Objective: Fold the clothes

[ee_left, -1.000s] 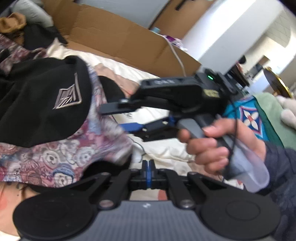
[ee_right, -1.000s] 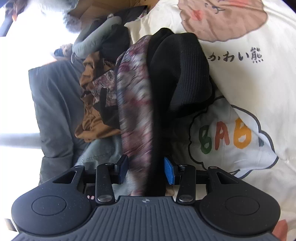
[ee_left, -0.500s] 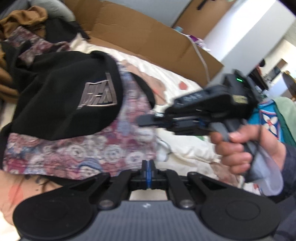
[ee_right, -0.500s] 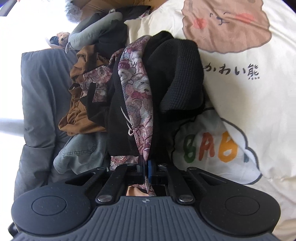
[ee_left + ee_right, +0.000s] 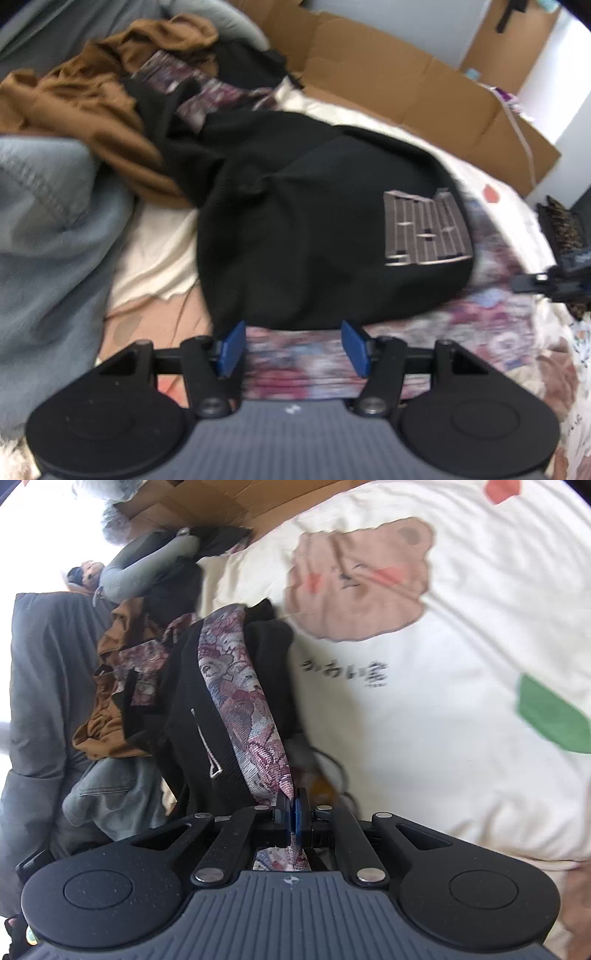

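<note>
A black garment (image 5: 314, 236) with a grey logo patch and a maroon patterned lining (image 5: 461, 325) lies on a cream bedsheet (image 5: 159, 243). My left gripper (image 5: 293, 347) is open, its blue pads on either side of the patterned edge, not touching it. My right gripper (image 5: 293, 810) is shut on the patterned lining (image 5: 243, 716), with the cloth running away from the pads. The right gripper's tip also shows at the far right of the left wrist view (image 5: 535, 282).
A brown garment (image 5: 85, 96) and grey-blue clothes (image 5: 40, 206) are heaped at the left. Flattened cardboard (image 5: 388, 74) stands along the bed's far edge. A bear print (image 5: 358, 579) and green shape (image 5: 550, 716) mark the sheet on the right.
My left gripper went from shut to open and shifted left over the garment. My right gripper closed on the patterned cloth and has pulled it to the right.
</note>
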The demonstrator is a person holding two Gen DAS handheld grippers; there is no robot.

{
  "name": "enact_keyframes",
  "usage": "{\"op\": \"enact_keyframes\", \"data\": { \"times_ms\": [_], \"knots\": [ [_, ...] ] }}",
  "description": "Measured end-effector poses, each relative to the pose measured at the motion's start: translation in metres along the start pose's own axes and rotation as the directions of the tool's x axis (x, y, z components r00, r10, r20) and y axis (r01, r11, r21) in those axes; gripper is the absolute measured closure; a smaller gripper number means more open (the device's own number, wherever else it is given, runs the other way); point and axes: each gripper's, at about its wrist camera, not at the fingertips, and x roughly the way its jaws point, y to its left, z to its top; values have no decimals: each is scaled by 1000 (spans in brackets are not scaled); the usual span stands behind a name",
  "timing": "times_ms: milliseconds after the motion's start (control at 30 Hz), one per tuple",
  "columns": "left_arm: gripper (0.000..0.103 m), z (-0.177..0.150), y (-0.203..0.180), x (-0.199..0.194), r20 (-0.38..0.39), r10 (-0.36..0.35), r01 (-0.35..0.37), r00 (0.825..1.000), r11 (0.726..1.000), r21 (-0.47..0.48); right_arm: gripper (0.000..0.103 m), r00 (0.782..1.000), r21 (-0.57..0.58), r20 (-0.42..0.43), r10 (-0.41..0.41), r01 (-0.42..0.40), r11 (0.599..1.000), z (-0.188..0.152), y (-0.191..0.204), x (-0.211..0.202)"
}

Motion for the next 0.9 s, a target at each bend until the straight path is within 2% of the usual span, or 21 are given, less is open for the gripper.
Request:
{"op": "enact_keyframes", "data": {
  "times_ms": [167, 267, 333, 367, 400, 433, 467, 567, 733, 900],
  "knots": [
    [36, -7, 9, 25, -64, -38, 33, 997, 997, -75, 103, 998, -7, -4, -60, 60, 998, -1, -14, -21],
    [34, -12, 9, 37, -83, -34, 24, 996, 993, -119, 103, 996, -2, -10, -89, 89, 996, -3, -21, -31],
    [39, -13, 8, 43, -76, -100, 87, 992, 983, -161, 103, 994, 3, -14, -106, 106, 994, -4, -27, -38],
    [51, -14, 7, 45, -74, -141, 126, 987, 976, -180, 103, 993, 5, -15, -113, 113, 994, -5, -29, -42],
    [70, -14, 5, 48, -82, -189, 171, 978, 967, -191, 103, 993, 7, -14, -120, 120, 993, -6, -31, -46],
    [81, -14, 2, 48, -93, -213, 194, 973, 964, -182, 103, 992, 9, -13, -127, 127, 992, -7, -34, -49],
    [98, -15, -2, 48, -103, -237, 217, 966, 961, -173, 103, 991, 12, -10, -136, 136, 991, -8, -36, -54],
    [97, -17, -12, 45, -131, -307, 287, 943, 946, -154, 103, 987, 25, -4, -162, 162, 986, -10, -44, -66],
    [98, -30, -27, 33, -165, -382, 357, 910, 920, -162, 103, 976, 54, -2, -217, 217, 975, -15, -61, -86],
    [98, -39, -41, 29, -203, -437, 416, 876, 899, -139, 103, 942, 69, 33, -333, 331, 941, -22, -78, -112]
  ]
}}
